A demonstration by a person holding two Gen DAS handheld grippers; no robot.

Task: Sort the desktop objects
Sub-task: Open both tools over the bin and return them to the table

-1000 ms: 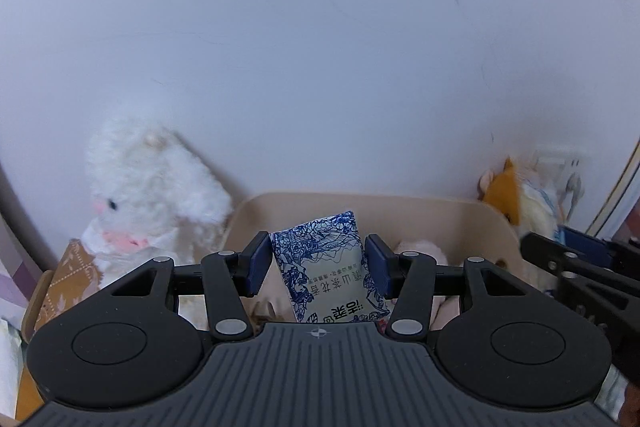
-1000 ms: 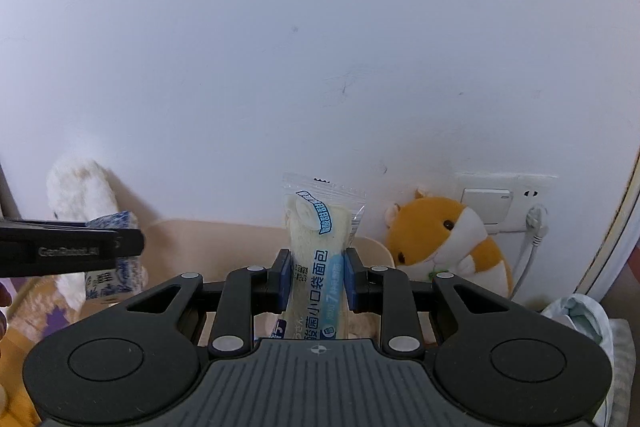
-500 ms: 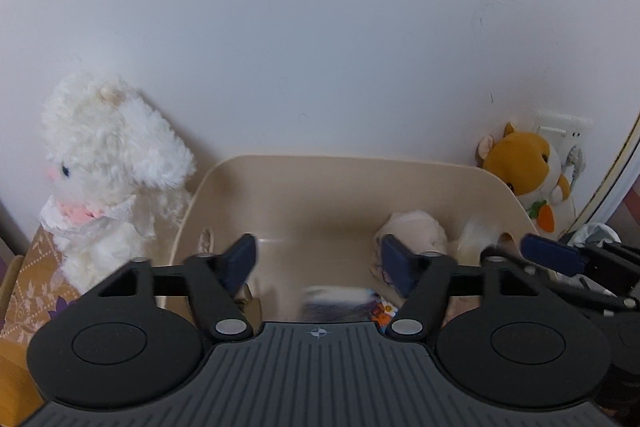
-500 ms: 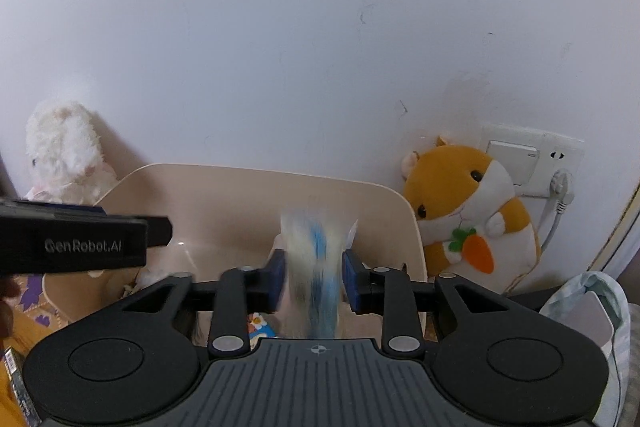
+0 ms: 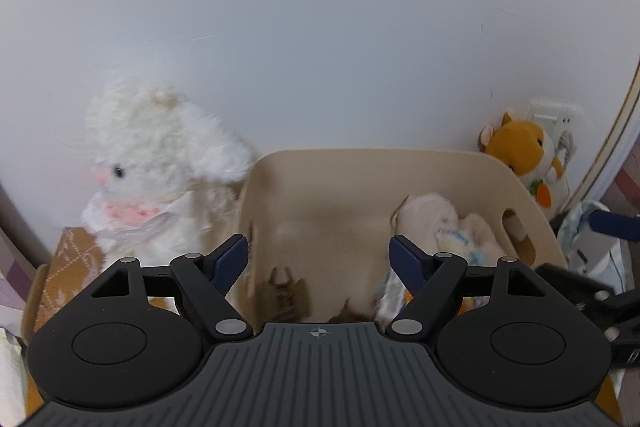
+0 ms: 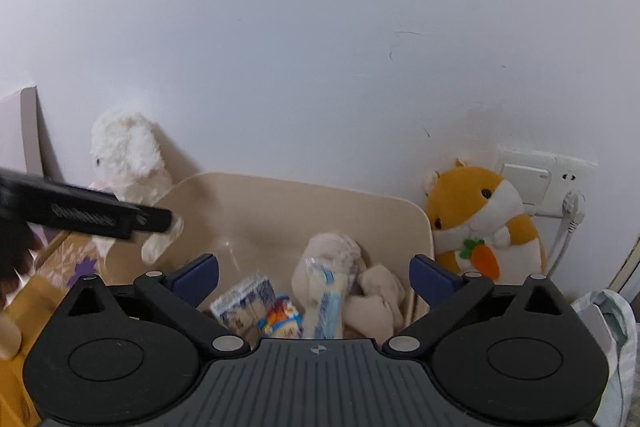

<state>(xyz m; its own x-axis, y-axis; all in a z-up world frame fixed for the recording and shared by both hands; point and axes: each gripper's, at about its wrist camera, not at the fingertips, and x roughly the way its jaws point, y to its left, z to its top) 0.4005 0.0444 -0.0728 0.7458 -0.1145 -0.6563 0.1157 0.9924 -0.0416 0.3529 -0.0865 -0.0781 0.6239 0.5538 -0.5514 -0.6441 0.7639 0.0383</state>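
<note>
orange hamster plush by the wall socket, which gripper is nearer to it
Right. The right gripper hangs over the beige bin next to the orange hamster plush. The left gripper is over the bin's other end, beside the white plush.

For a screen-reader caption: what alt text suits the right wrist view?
The right gripper, jaws opening with nothing between them, hangs over a beige bin holding snack packets and a plush; an orange hamster toy sits beside it.
</note>
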